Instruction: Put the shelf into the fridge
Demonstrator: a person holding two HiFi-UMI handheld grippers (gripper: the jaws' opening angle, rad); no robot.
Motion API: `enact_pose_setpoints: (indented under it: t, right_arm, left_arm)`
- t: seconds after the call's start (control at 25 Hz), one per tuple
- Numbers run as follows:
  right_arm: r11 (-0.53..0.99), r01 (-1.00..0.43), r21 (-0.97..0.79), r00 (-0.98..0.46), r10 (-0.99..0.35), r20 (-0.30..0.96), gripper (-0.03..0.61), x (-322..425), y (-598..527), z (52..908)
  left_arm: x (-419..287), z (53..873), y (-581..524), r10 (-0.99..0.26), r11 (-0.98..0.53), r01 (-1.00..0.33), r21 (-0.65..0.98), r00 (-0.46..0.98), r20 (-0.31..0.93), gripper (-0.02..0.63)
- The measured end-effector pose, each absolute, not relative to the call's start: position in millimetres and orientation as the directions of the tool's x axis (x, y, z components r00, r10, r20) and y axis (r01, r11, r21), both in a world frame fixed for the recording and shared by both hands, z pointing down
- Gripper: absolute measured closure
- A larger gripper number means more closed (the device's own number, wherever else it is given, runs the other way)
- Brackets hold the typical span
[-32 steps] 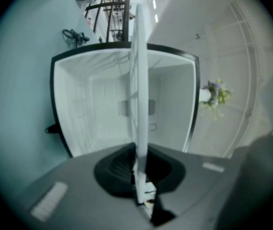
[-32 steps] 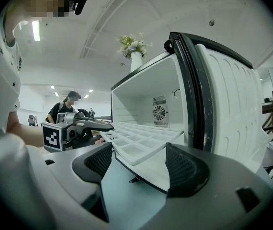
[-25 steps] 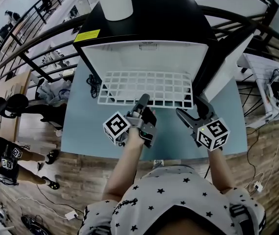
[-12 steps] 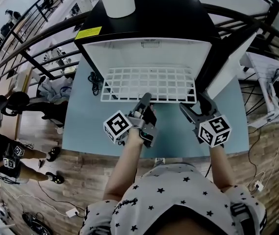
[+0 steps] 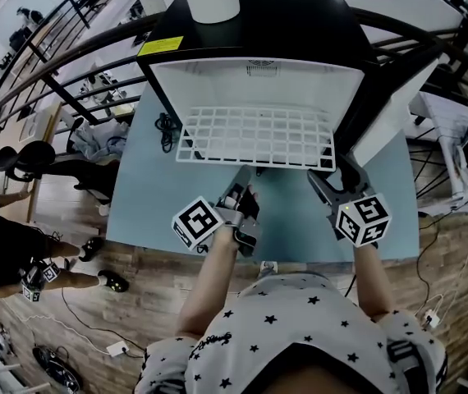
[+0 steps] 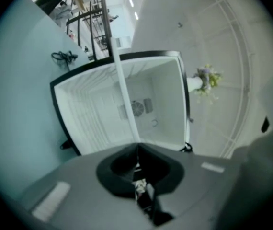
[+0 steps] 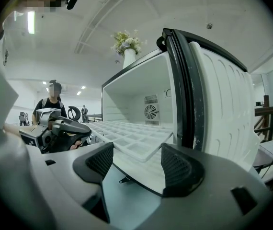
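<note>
My left gripper (image 6: 137, 150) clenches the front edge of the white wire shelf (image 5: 257, 136), which rests partly inside the open fridge (image 5: 254, 23) toward the table's (image 5: 148, 212) far edge. My right gripper (image 7: 136, 164) hangs released, its 2 jaws apart, near the shelf's right front corner beside the door (image 7: 222, 95).
</note>
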State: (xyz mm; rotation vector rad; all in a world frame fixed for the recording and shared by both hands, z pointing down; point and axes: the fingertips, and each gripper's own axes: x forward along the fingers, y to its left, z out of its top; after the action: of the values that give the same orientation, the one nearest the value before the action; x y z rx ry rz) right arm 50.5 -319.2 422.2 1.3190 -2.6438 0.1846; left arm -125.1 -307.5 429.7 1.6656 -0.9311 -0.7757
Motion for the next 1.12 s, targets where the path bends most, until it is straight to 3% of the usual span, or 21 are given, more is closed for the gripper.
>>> enact_pose_setpoints:
  t: [0.64,0.68,0.8,0.88,1.12]
  right_arm:
    - [0.561,-0.827,-0.027,-0.557,-0.814,0.163,0.285,50.9,-309.1,413.4]
    - [0.550,-0.834,-0.033,-0.548,-0.821,0.160,0.299,53.3,-309.1,413.0]
    - [0.498,-0.865,-0.064,-0.502,-0.852,0.152,0.453,66.6,-311.0,413.1]
    - [0.489,-0.869,-0.078,-0.496,-0.855,0.151,0.508,69.5,-310.3,414.0]
    - [0.518,-0.853,-0.062,-0.521,-0.840,0.154,0.538,57.2,-303.9,414.7]
  left_arm:
    - [-127.6,418.2,-325.2,-0.871,-0.198,-0.201,0.959,0.485,-0.078,0.609]
    - [-127.4,415.6,-327.6,-0.868,-0.203,-0.213,0.956,0.490,-0.075,0.609]
    - [-126.5,416.3,-330.8,-0.865,-0.195,-0.222,0.955,0.498,-0.061,0.609]
    - [-126.7,419.1,-334.5,-0.867,-0.188,-0.222,0.957,0.495,-0.055,0.609]
    - [-126.1,424.4,-355.8,-0.869,-0.167,-0.229,0.959,0.494,-0.034,0.609]
